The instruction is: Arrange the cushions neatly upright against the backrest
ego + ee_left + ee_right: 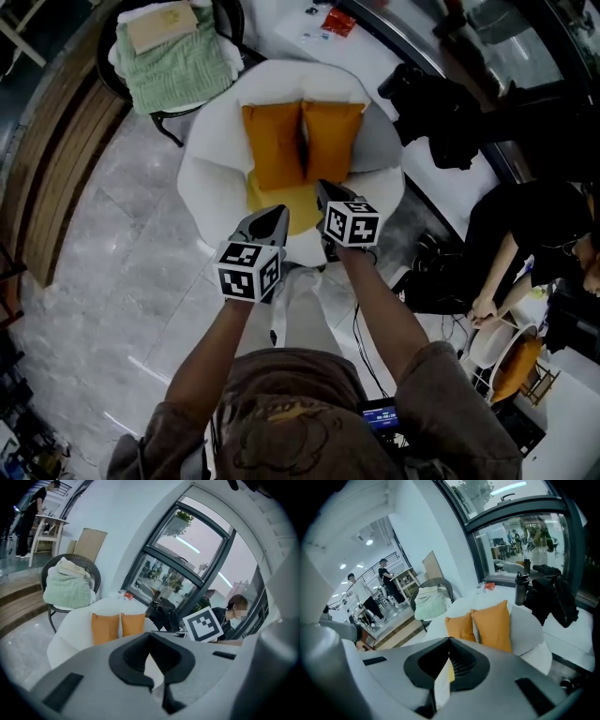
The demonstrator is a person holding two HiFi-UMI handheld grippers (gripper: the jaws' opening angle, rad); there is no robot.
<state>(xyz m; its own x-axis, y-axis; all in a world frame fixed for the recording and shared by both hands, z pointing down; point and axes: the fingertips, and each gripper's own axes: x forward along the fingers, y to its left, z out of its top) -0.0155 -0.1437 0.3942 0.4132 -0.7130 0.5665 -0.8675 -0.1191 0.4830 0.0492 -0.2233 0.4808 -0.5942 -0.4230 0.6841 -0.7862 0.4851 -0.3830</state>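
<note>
Hovering before the armchair (211,150) with left gripper (277,214) and right gripper (324,189) both closed and empty, seemingly finishing up, having two orange cushions (274,145) standing upright side by side against the backrest (300,80) and perhaps only a yellow cushion (289,206) lying flat below them.

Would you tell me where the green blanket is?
The green blanket lies on the dark chair, upper left in the head view, beside the white armchair.
</note>
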